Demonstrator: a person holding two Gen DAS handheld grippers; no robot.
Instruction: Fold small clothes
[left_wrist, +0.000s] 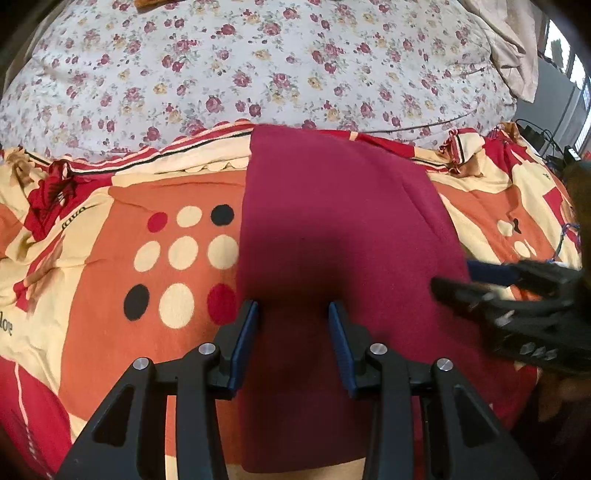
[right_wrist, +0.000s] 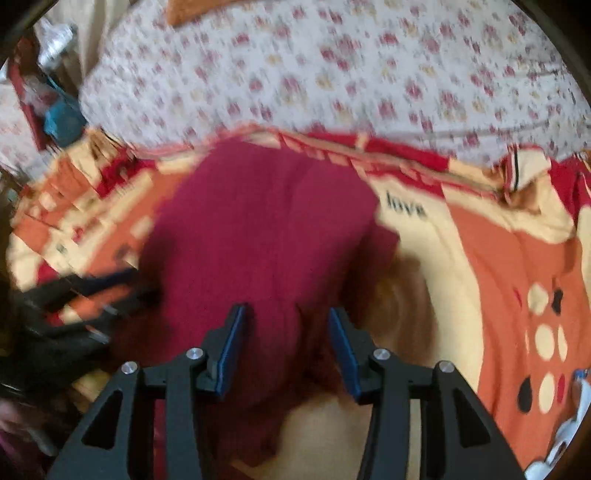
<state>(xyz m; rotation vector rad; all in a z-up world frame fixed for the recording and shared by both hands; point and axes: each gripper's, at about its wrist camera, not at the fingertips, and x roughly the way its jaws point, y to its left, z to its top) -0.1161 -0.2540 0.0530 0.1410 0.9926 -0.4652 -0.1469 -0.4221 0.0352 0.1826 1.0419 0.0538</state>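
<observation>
A maroon garment (left_wrist: 332, 221) lies folded in a long strip on the patterned blanket (left_wrist: 122, 266), its far end reaching the blanket's edge. My left gripper (left_wrist: 293, 314) hovers over the garment's near part, its blue pads apart and pressing on nothing. My right gripper (left_wrist: 458, 277) comes in from the right over the strip's right edge. In the blurred right wrist view the same garment (right_wrist: 258, 221) spreads below my right gripper (right_wrist: 287, 314), which stands open above the cloth's near right part. My left gripper (right_wrist: 110, 291) shows as a dark blur at the left.
A floral sheet (left_wrist: 258, 55) covers the bed beyond the blanket. A beige cloth (left_wrist: 513, 48) lies at the far right corner, with cables (left_wrist: 535, 136) off the bed's right side. Clutter (right_wrist: 55, 92) stands past the bed's left side.
</observation>
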